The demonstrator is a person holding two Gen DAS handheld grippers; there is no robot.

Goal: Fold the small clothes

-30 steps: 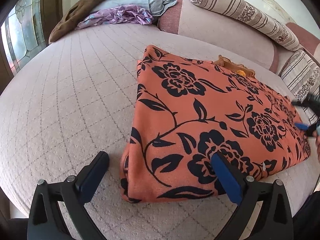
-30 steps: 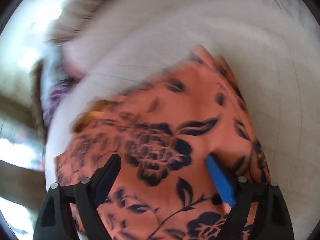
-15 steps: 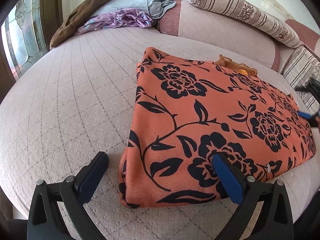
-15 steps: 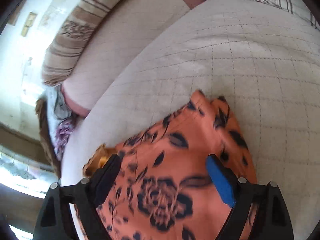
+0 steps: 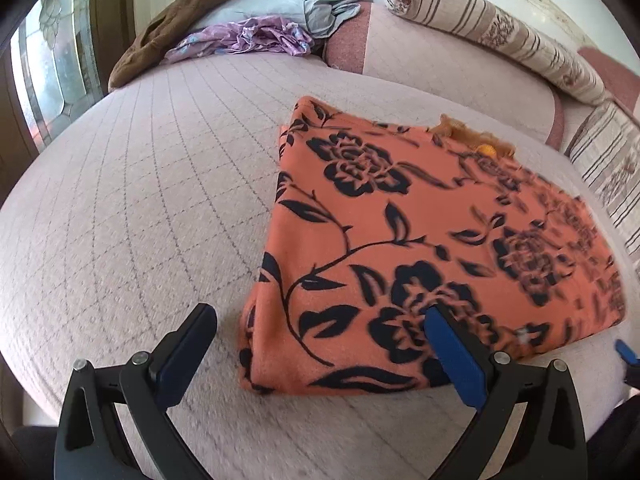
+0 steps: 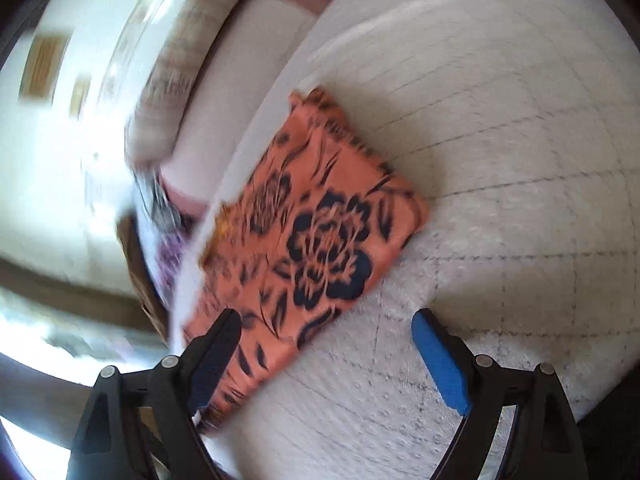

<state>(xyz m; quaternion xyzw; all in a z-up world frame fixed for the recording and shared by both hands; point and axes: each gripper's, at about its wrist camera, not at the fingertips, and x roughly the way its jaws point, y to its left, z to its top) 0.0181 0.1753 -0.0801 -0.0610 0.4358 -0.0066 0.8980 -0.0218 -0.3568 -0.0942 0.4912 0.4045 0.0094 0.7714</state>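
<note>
An orange cloth with black flowers (image 5: 420, 240) lies folded into a flat rectangle on the pale quilted sofa seat (image 5: 140, 208). It also shows in the right wrist view (image 6: 316, 240), blurred. My left gripper (image 5: 320, 336) is open and empty, hovering just before the cloth's near left corner. My right gripper (image 6: 324, 344) is open and empty, off the cloth's edge and above the seat. A tip of the right gripper shows at the left view's right edge (image 5: 626, 350).
A brown, a grey and a purple garment (image 5: 248, 36) lie piled at the sofa's far left. Striped bolster cushions (image 5: 492, 28) line the backrest. A window (image 5: 52, 72) is at the left. An orange tufted bit (image 5: 476, 138) sticks out behind the cloth.
My right gripper has pulled back and off the cloth, which now lies farther away in its view. My left gripper has barely moved.
</note>
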